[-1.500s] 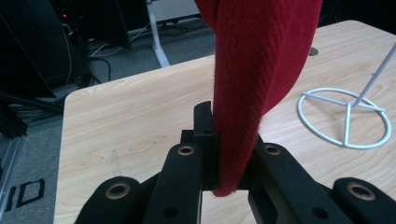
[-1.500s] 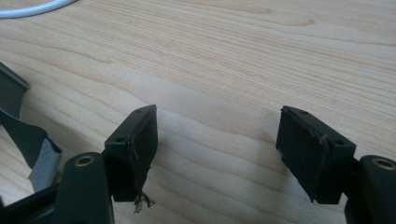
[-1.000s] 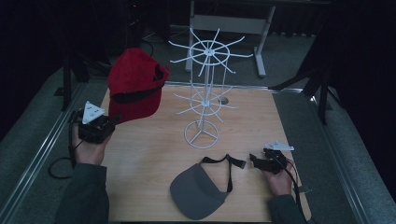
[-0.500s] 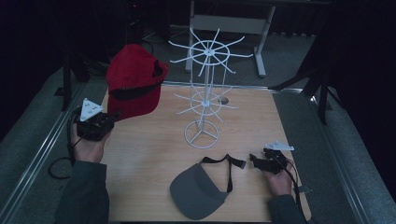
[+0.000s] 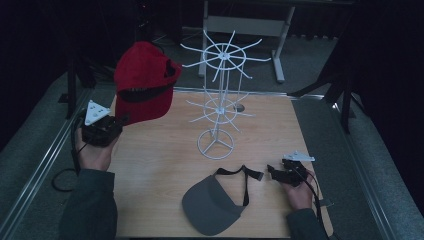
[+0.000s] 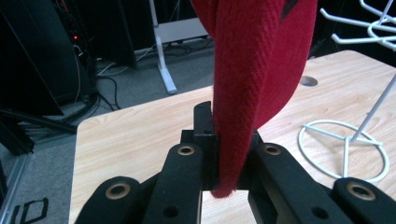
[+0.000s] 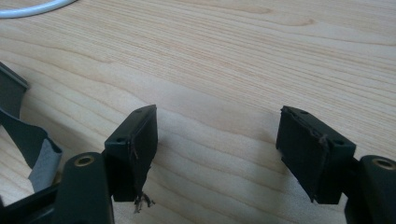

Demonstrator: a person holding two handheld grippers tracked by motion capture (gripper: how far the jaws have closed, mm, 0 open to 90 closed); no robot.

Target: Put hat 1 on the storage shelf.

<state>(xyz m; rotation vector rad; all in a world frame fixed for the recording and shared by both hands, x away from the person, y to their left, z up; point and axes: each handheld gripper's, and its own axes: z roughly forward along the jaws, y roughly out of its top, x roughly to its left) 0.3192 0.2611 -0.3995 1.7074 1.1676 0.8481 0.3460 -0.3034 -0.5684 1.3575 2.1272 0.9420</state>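
Left hand-held gripper (image 6: 223, 161) pinches the red cap (image 5: 144, 82) (thick twill); right hand-held gripper (image 7: 217, 154) gapes wide

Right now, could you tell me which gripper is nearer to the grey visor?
Right. The right gripper rests on the table beside the grey visor, near its strap; the left gripper is raised at the far left, clamped on the red cap.

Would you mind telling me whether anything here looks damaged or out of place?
One small flaw: the right gripper has frayed threads hanging from the pad of one of its fingers. Otherwise the red cap, clamped in the left gripper, and the grey visor look fine.
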